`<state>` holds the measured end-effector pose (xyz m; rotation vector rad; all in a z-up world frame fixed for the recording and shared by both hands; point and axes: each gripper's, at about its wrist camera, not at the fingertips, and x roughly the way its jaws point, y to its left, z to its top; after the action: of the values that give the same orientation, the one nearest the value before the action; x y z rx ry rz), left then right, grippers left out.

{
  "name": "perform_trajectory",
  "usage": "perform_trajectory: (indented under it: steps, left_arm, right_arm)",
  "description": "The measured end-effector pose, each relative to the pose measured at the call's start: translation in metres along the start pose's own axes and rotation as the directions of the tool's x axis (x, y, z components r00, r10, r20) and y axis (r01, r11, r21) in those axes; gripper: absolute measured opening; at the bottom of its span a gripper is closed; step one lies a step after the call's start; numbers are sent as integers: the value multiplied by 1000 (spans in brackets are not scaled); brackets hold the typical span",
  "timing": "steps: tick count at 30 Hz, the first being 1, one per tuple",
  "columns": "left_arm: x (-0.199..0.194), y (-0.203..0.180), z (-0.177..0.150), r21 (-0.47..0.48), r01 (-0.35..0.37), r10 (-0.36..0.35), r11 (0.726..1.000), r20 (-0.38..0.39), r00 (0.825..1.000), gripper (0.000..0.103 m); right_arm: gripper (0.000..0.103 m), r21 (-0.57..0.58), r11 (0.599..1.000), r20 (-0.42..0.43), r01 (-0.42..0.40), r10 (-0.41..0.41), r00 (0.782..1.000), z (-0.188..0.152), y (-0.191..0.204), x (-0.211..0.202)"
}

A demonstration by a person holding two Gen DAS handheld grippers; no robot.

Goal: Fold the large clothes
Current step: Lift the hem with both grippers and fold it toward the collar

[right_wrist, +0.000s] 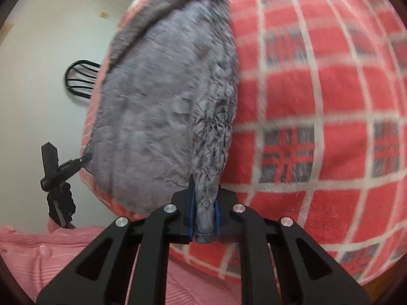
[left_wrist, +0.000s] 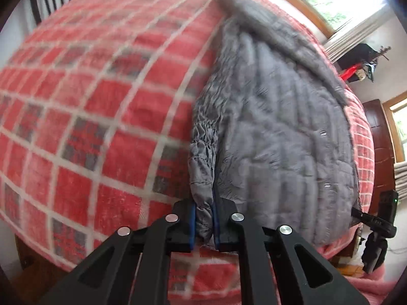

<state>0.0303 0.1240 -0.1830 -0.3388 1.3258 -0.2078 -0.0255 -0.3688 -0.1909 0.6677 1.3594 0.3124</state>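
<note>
A big red checked blanket (left_wrist: 96,106) is covering the bed. A gray puffy jacket (left_wrist: 274,117) is lying on it. The left gripper (left_wrist: 204,225) and right gripper (right_wrist: 204,218) are each pinching a jacket cuff tight.

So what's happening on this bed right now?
A person is working a grey quilted jacket spread on a red plaid blanket. The left gripper is shut on one gathered cuff; the right gripper is shut on another cuff. Both sleeves are pinched, nothing folded over yet.
</note>
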Motion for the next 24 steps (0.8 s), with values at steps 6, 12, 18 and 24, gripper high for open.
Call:
perform_trajectory:
  steps: [6,12,18,24]
  left_arm:
    - [-21,-9,16,2,82,-82,997,4,997,9]
    - [-84,-42,51,86,240,-250,967,133,959,9]
    - [-110,-63,115,123,309,-329,943,202,923,9]
    - [-108,-76,190,120,308,-329,944,265,906,9]
  right_arm:
    - [9,-22,998,52,-59,60,997,10,13,-32]
    - [9,-144,977,193,-155,181,964,35,59,-94]
    - [9,-213,967,263,-141,195,945,90,88,-128]
    - [9,-208,968,307,-138,199,931,164,101,-143]
